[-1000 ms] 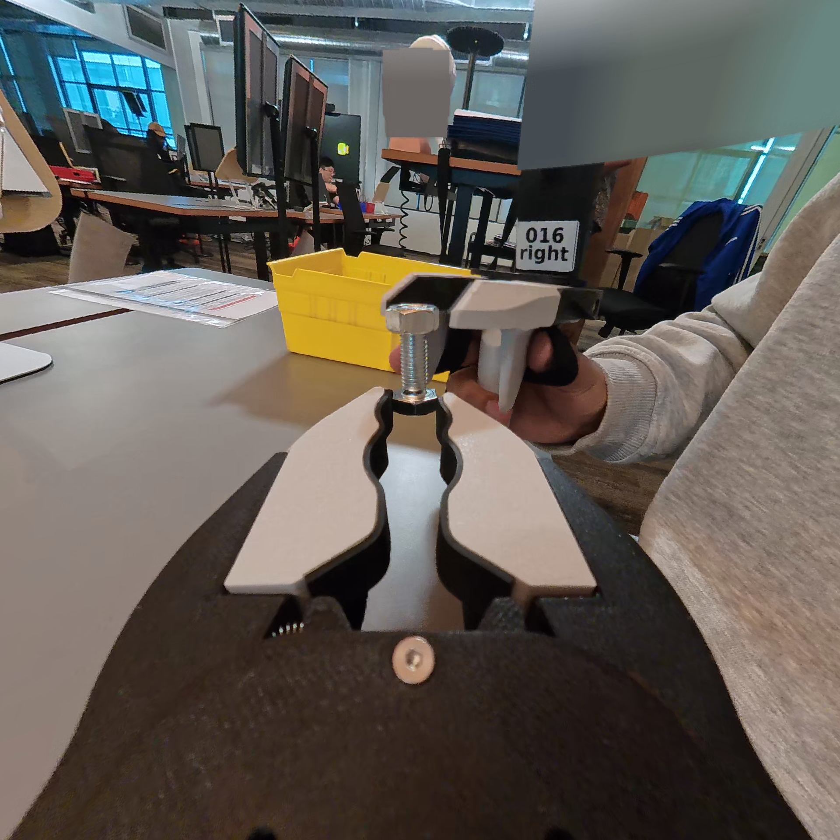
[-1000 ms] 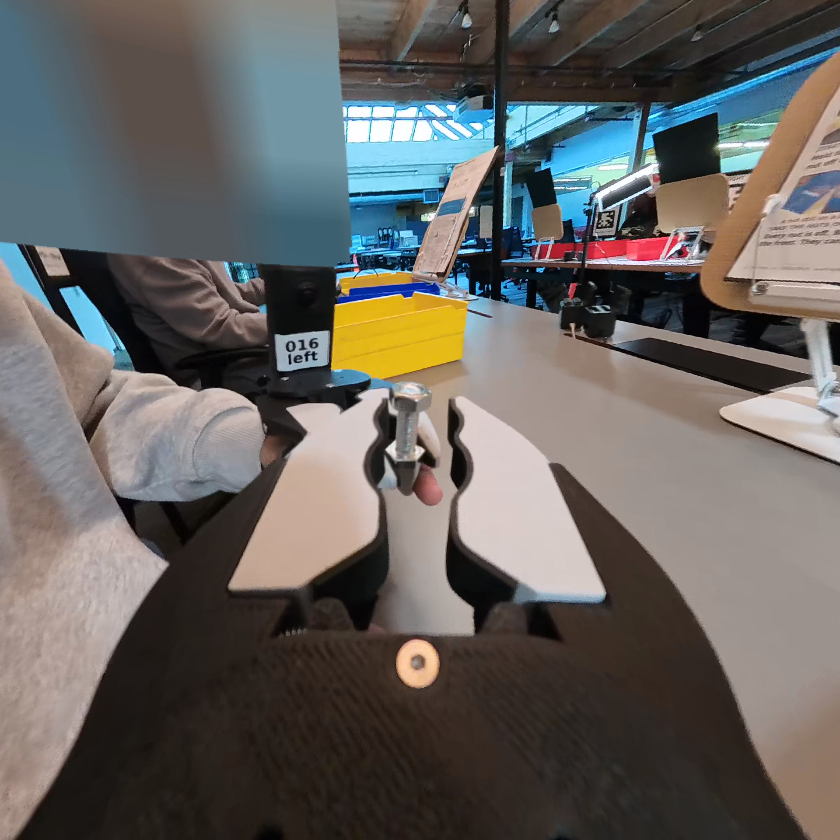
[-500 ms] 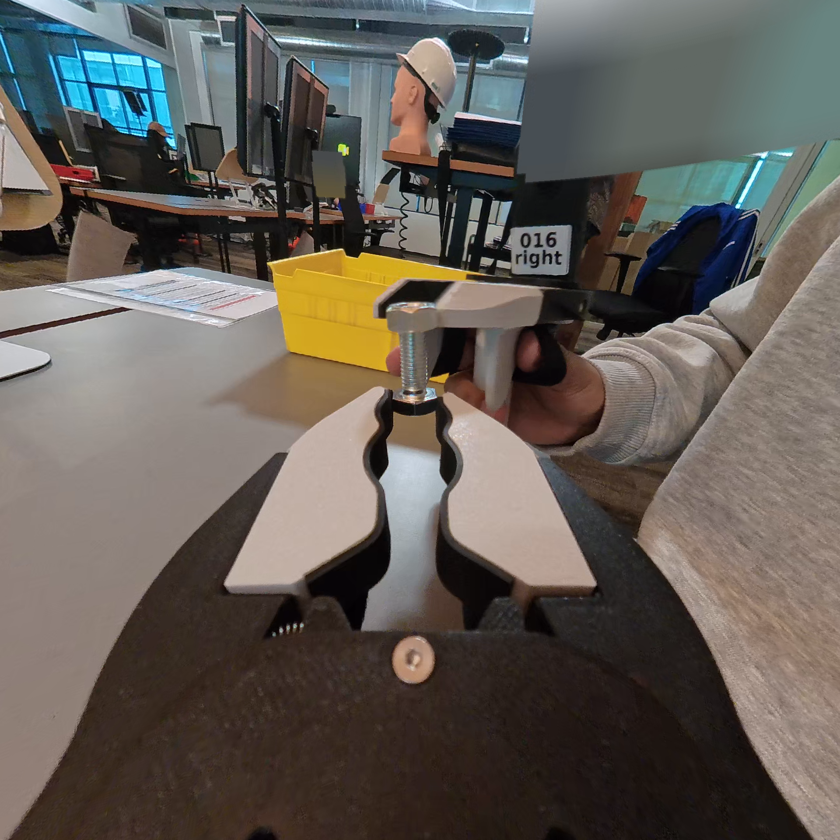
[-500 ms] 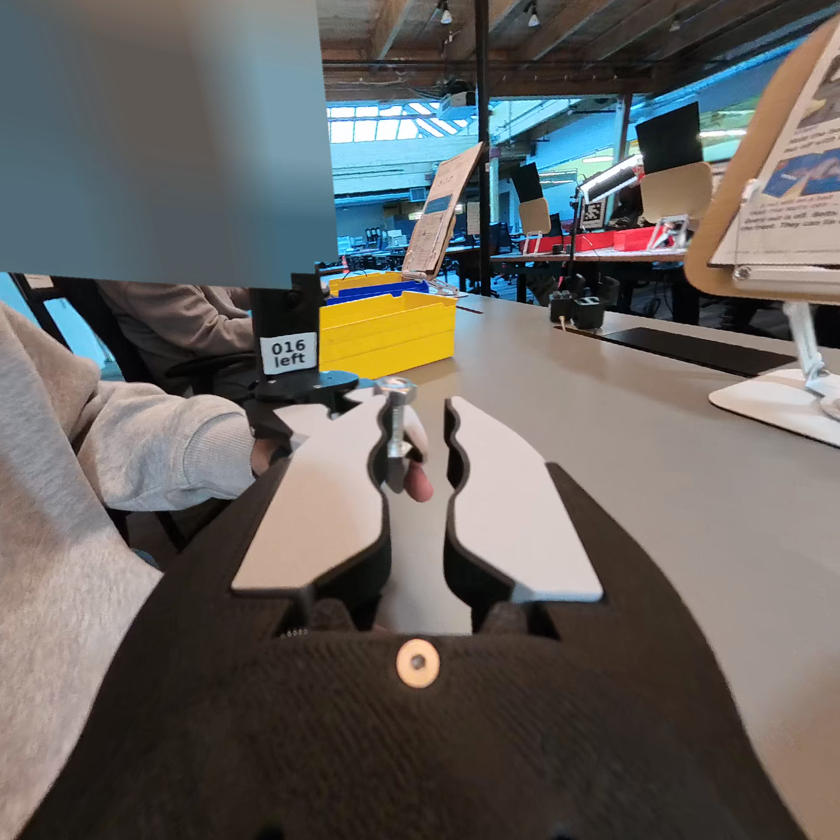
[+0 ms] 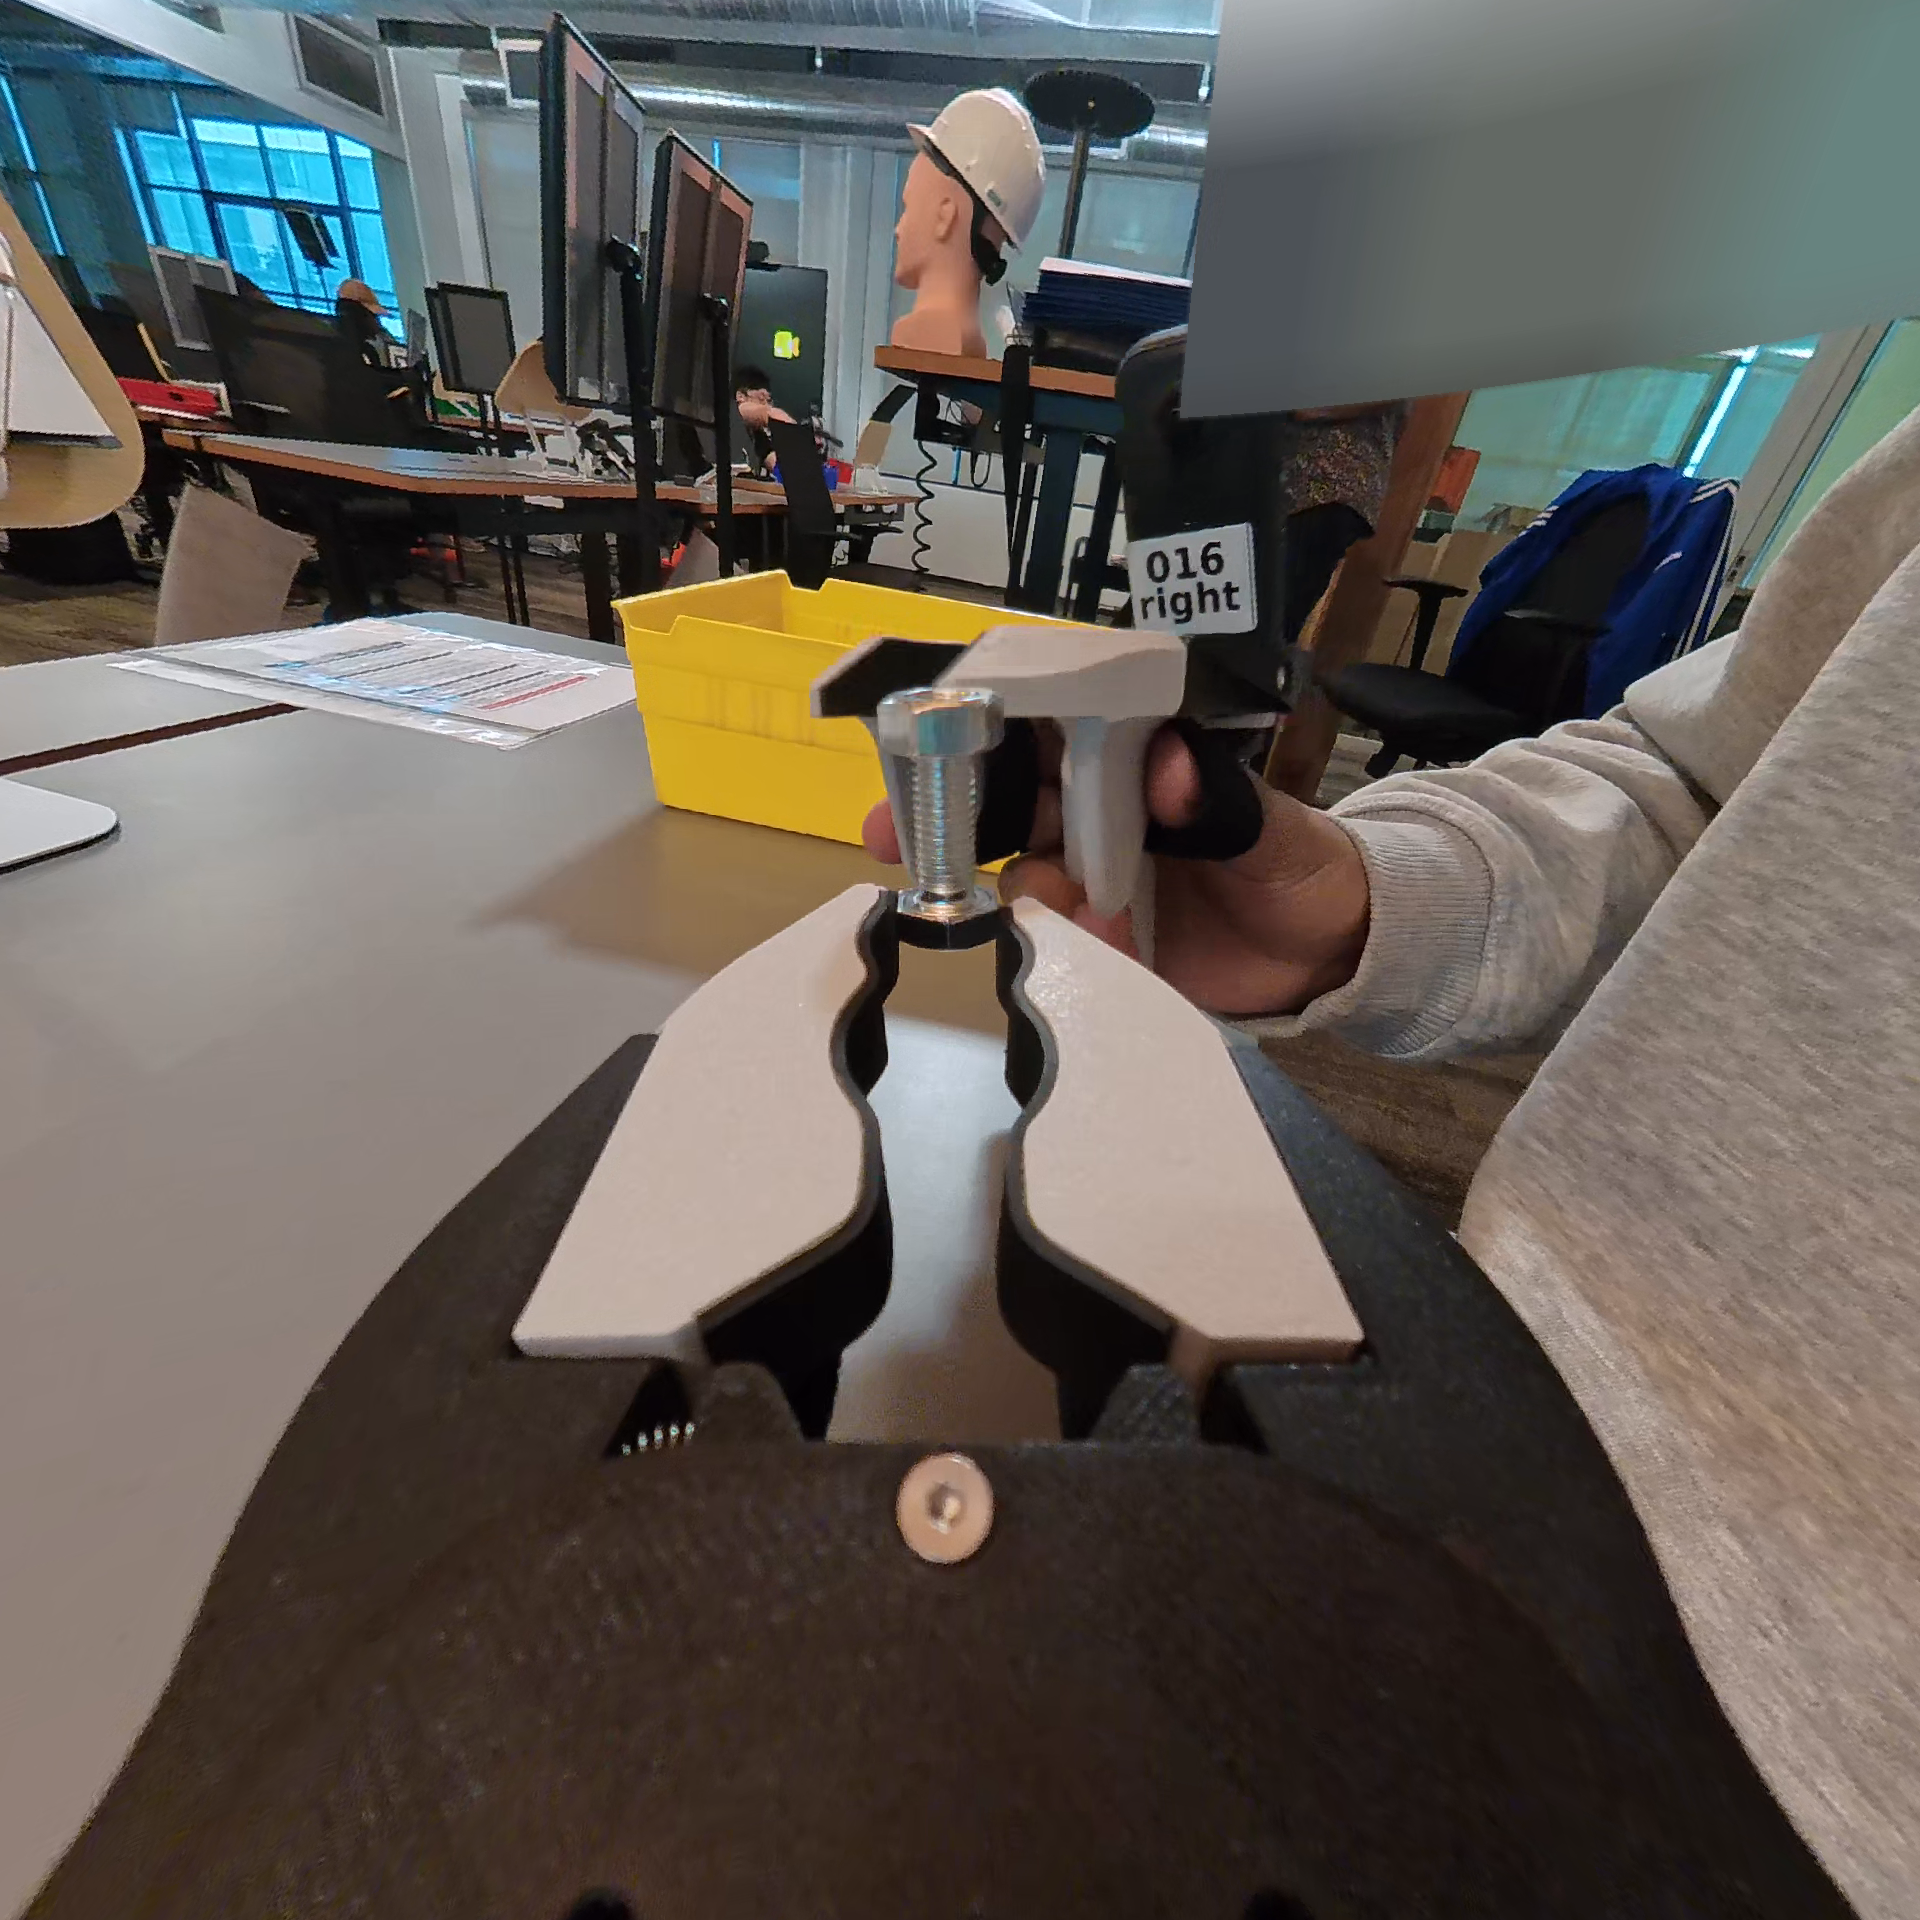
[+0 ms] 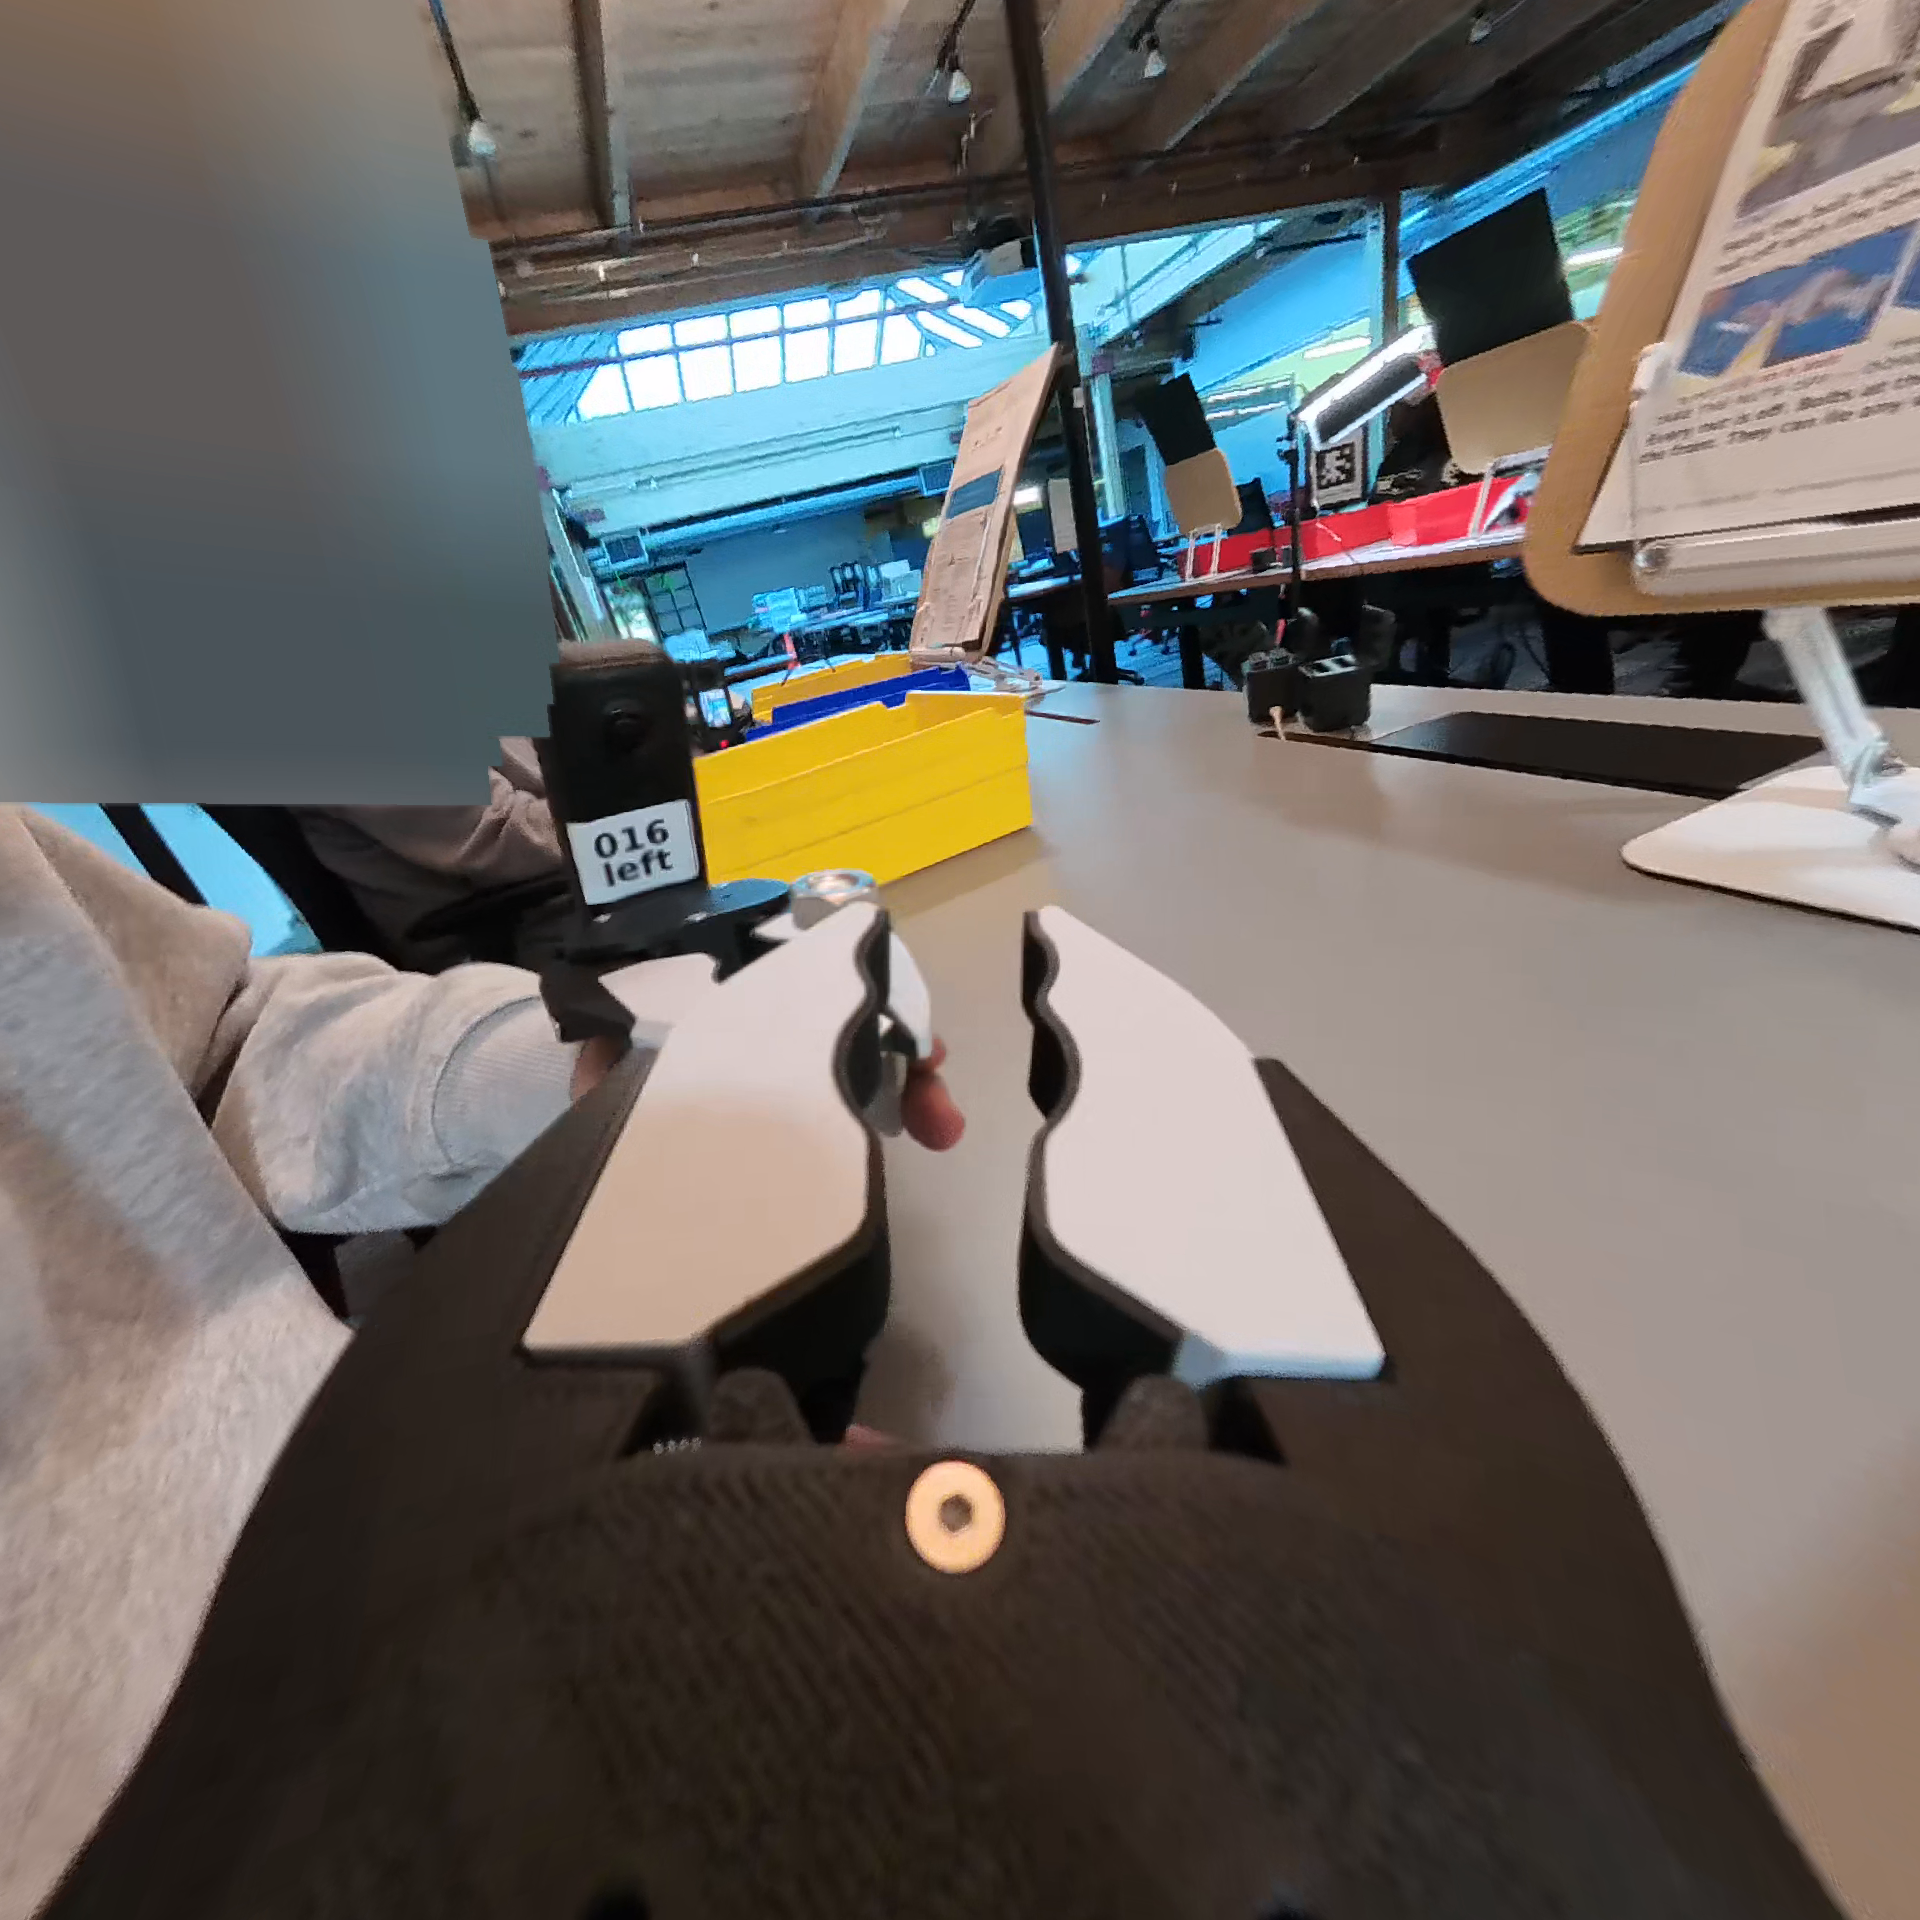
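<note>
Gripping a nut (image 5: 940,916) threaded on an upright bolt (image 5: 938,800) at its jaw tips, the left gripper (image 5: 940,925) is holding it while the right gripper (image 6: 954,935) is hovering, jaws parted and empty, just beside the bolt.

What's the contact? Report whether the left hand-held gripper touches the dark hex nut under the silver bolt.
Touching. Left wrist view: the left hand-held gripper clamps the dark hex nut from both sides, no gap.

You had two claws: left claw (image 5: 940,914), right claw (image 6: 954,930). One bolt (image 5: 938,800) stood at the left claw's tips, one nut (image 5: 940,927) there. One yellow bin (image 5: 748,696) lay beyond on the surface (image 5: 312,987).
</note>
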Demonstrator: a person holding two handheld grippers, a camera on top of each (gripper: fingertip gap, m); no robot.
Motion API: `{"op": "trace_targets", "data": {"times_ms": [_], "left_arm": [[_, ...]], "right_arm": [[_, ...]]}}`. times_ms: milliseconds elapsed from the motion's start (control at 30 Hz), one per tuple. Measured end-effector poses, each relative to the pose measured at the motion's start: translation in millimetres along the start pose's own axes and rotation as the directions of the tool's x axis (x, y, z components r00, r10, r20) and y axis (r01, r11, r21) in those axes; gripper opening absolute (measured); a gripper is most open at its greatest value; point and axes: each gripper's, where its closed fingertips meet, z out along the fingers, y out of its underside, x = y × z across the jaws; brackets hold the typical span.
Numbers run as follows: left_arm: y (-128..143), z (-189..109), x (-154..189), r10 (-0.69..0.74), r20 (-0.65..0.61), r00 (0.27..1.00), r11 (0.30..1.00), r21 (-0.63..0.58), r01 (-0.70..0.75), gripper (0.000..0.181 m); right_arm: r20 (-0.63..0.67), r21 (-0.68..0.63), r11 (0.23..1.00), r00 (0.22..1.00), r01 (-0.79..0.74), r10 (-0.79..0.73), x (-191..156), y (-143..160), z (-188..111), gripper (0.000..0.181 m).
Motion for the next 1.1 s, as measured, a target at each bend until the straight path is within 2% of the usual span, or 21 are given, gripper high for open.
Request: {"op": "trace_targets", "data": {"times_ms": [200, 300, 433, 600, 733, 933, 1100], "left_arm": [[0.4, 0.4, 1.1, 0.003, -0.004, 1.000, 1.000, -0.003, -0.003, 0.019], [0.4, 0.4, 1.1, 0.004, -0.004, 1.000, 1.000, -0.002, -0.004, 0.019], [0.0, -0.3, -0.8, -0.007, 0.000, 1.000, 1.000, 0.002, 0.007, 0.019], [0.9, 0.7, 2.2, 0.008, -0.007, 1.000, 1.000, -0.006, -0.008, 0.019], [0.5, 0.4, 1.4, 0.002, -0.006, 1.000, 1.000, -0.002, -0.002, 0.019], [0.3, 0.1, 0.5, -0.003, -0.003, 1.000, 1.000, -0.001, 0.003, 0.019], [0.8, 0.5, 1.8, 0.001, -0.009, 1.000, 1.000, -0.005, -0.001, 0.019]], "right_arm": [[0.084, -0.005, 0.999, 0.996, 0.042, -0.042, -19.5, 1.7, 5.1, 0.030], [0.070, -0.021, 0.998, 0.996, 0.059, -0.058, -18.5, 4.4, 6.3, 0.029], [0.021, -0.006, 1.000, 1.000, 0.002, -0.002, -3.9, 2.1, 1.8, 0.028], [0.063, 0.010, 0.999, 0.997, 0.034, -0.035, -15.0, -1.6, 2.8, 0.029], [0.067, -0.027, 0.997, 0.995, 0.070, -0.068, -18.7, 5.4, 6.6, 0.027], [0.032, 0.010, 1.000, 0.999, -0.008, 0.008, -4.6, -0.9, 0.7, 0.029], [0.067, -0.005, 0.999, 0.997, 0.035, -0.034, -16.3, 1.5, 4.6, 0.030]]}}
